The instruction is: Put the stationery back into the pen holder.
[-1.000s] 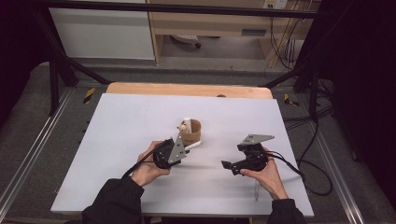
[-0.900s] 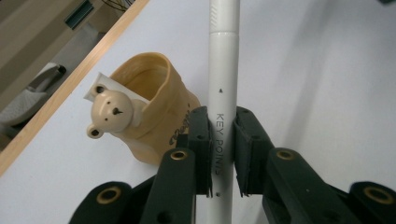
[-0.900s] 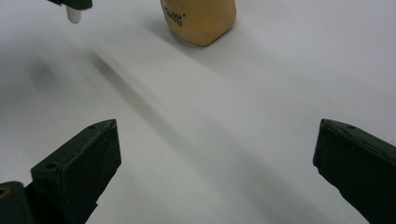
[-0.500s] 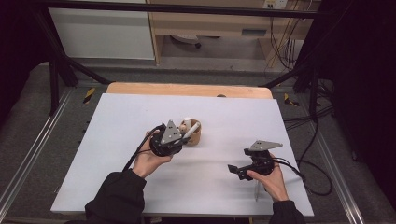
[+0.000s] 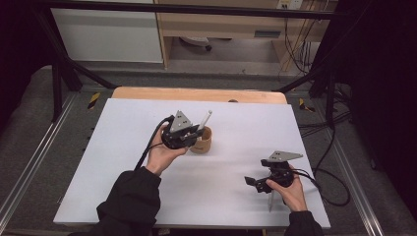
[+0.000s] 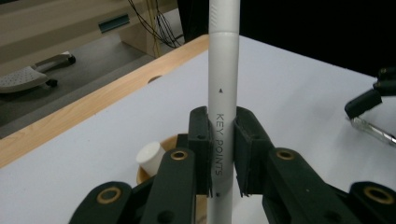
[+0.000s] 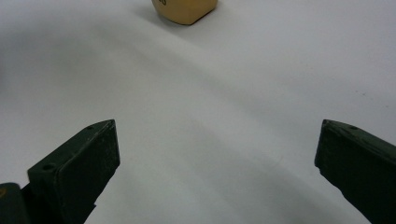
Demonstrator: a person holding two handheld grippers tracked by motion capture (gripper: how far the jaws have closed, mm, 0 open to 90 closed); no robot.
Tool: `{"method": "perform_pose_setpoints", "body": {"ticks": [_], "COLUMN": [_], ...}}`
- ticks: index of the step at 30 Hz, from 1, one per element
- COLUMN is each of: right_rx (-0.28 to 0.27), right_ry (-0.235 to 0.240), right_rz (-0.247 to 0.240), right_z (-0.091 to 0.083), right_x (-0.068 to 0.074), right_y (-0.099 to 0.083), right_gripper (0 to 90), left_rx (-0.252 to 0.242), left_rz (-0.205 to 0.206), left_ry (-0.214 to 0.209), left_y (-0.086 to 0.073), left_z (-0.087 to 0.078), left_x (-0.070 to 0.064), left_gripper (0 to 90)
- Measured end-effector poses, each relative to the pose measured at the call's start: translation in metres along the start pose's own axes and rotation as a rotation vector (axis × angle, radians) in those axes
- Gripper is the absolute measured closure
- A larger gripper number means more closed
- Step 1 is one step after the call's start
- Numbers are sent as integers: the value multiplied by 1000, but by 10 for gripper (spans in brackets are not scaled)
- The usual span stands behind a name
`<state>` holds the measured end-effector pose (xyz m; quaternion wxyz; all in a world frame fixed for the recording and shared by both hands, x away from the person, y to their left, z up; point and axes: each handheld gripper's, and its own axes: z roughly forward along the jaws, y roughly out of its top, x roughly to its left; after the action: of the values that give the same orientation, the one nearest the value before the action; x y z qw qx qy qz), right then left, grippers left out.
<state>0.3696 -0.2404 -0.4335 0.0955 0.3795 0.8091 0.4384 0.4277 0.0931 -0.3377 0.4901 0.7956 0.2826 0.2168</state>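
White tabletop (image 5: 123, 162) carries everything, with a strip of bare wood along its far edge, and near its middle stands a small tan wooden cup (image 5: 202, 142) with a short white cylinder (image 6: 150, 157) poking up from it. Just beside and above the cup, the left gripper (image 5: 189, 133) is clamped on a white pen (image 6: 223, 98) marked "KEY POINTS", held nearly upright over the cup's rim. Well apart, toward the near right corner, the right gripper (image 5: 253, 181) hovers low over the table, its jaws spread wide around nothing, next to a clear pen (image 5: 271, 199) lying by the hand.
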Motion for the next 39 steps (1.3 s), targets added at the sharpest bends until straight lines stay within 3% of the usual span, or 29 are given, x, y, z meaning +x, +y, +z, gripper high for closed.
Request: {"method": "perform_pose_setpoints", "body": {"ticks": [7, 14, 28, 39], "right_rx": [-2, -3, -2, 6], "right_ry": [3, 7, 11, 12], "right_rz": [-5, -11, -20, -24], "right_z": [-1, -1, 0, 0], "right_x": [0, -1, -1, 0], "right_y": [0, 0, -1, -1], "right_gripper": [6, 6, 6, 6], "left_rx": [-14, -11, 17, 43], "left_rz": [-25, -31, -49, -72], "left_ry": [14, 25, 42, 27], "left_y": [16, 19, 6, -8], "left_z": [18, 36, 68, 78], "left_x": [1, 5, 13, 16], "left_gripper": [777, 777, 777, 777]}}
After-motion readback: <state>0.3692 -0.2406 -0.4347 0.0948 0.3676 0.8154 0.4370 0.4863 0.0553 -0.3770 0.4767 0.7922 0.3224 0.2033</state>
